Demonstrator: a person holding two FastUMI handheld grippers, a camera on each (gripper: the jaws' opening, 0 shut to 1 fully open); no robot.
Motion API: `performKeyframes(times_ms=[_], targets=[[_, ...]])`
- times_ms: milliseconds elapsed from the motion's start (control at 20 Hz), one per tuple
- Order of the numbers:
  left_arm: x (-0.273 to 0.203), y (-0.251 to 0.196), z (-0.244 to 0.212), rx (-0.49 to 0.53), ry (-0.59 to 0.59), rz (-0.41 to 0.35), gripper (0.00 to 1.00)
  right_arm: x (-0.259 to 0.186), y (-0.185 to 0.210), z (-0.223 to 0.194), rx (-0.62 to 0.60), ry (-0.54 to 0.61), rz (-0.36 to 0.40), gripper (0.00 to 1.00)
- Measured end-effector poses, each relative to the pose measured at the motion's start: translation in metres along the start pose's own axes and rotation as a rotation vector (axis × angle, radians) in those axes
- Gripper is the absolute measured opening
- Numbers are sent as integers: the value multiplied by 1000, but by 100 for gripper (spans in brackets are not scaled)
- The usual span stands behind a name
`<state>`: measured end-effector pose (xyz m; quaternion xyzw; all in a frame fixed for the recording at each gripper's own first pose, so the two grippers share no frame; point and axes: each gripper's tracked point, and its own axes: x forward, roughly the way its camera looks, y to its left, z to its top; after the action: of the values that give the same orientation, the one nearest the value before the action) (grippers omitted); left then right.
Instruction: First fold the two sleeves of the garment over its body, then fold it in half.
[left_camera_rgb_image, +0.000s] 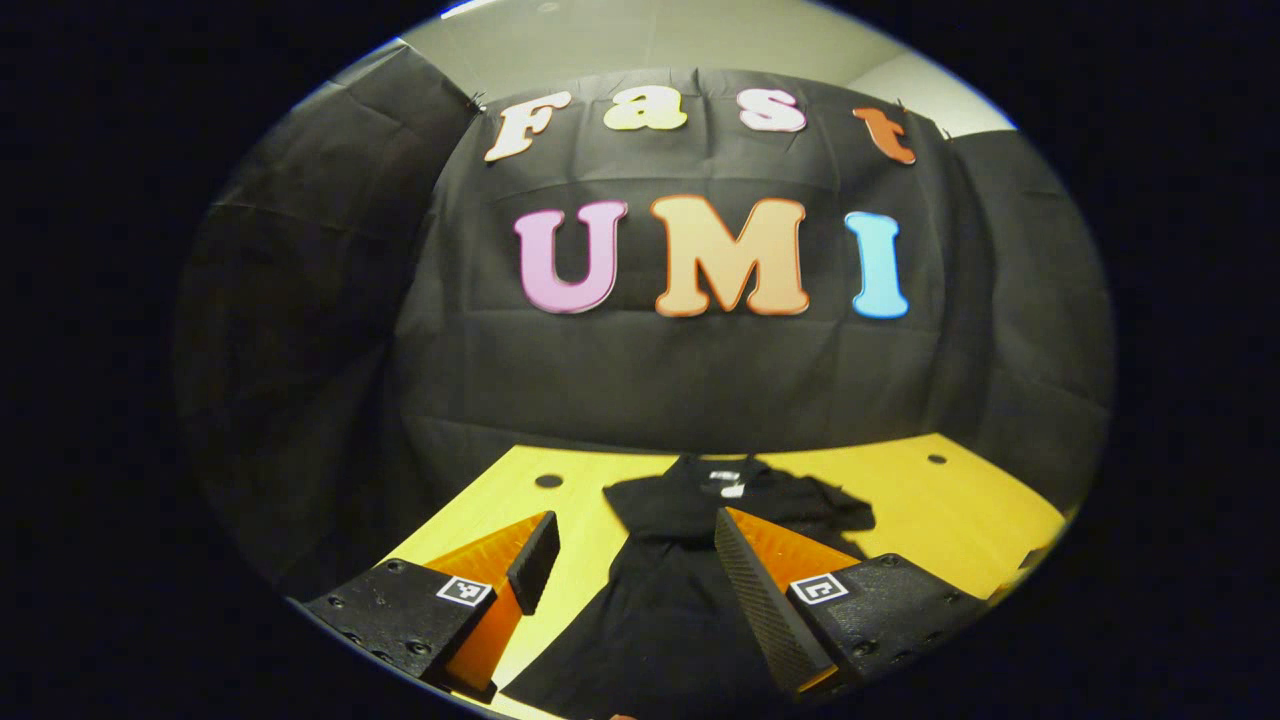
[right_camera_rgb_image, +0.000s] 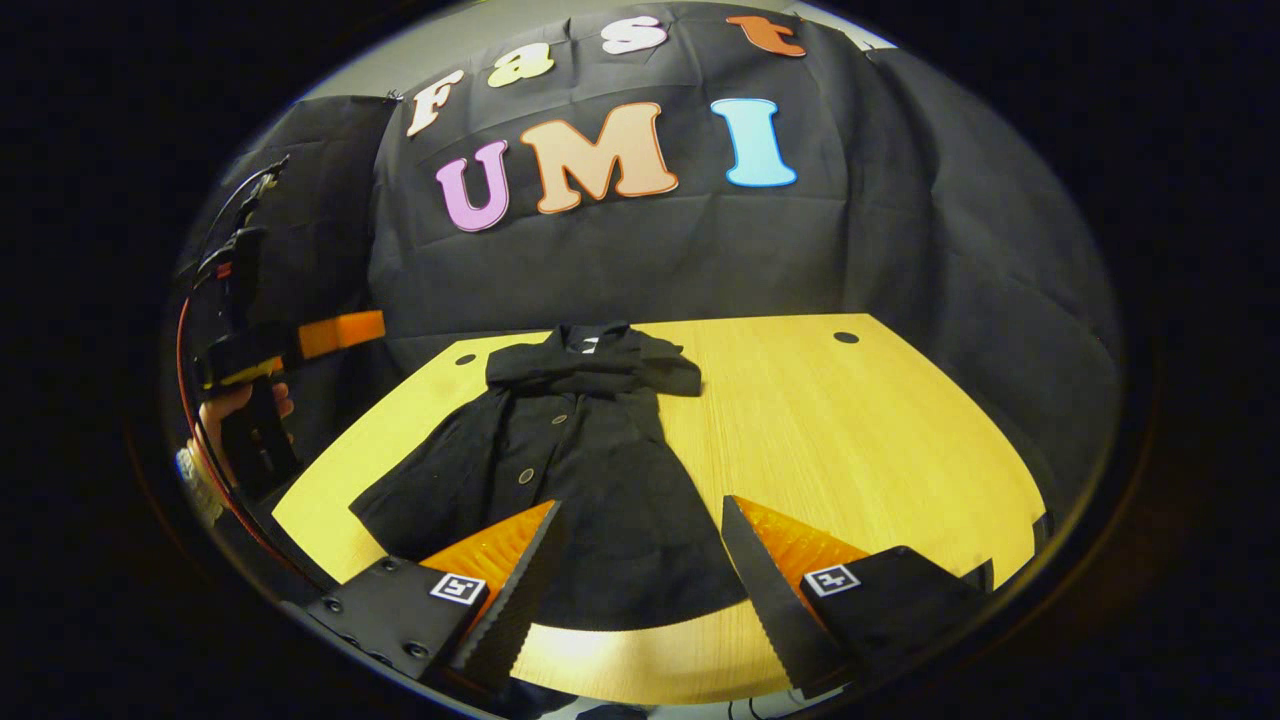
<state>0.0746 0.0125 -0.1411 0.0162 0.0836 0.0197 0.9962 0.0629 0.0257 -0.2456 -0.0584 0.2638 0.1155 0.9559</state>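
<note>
Black garment (right_camera_rgb_image: 580, 470) flat on the yellow surface (right_camera_rgb_image: 850, 440), sleeves crossed over chest — your left tool (left_camera_rgb_image: 635, 575) and right tool (right_camera_rgb_image: 640, 560) both wide, empty; risk: grabbing one layer undoes sleeves.

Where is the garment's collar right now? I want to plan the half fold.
In the right gripper view the collar lies at the far end of the black garment, by the table's back edge near the booth wall, with both sleeves crossed just below it.
</note>
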Motion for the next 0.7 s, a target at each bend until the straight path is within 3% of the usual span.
performKeyframes(times_ms=[300,650,700], targets=[[-37,18,-89,24,175,53,94,23,-1,-28,-12,61,37,99],[-52,12,-172,73,326,30,93,48,-20,-59,-49,121,1,99],[-55,11,-183,75,359,25,93,50,-22,-65,-54,133,-6,95]])
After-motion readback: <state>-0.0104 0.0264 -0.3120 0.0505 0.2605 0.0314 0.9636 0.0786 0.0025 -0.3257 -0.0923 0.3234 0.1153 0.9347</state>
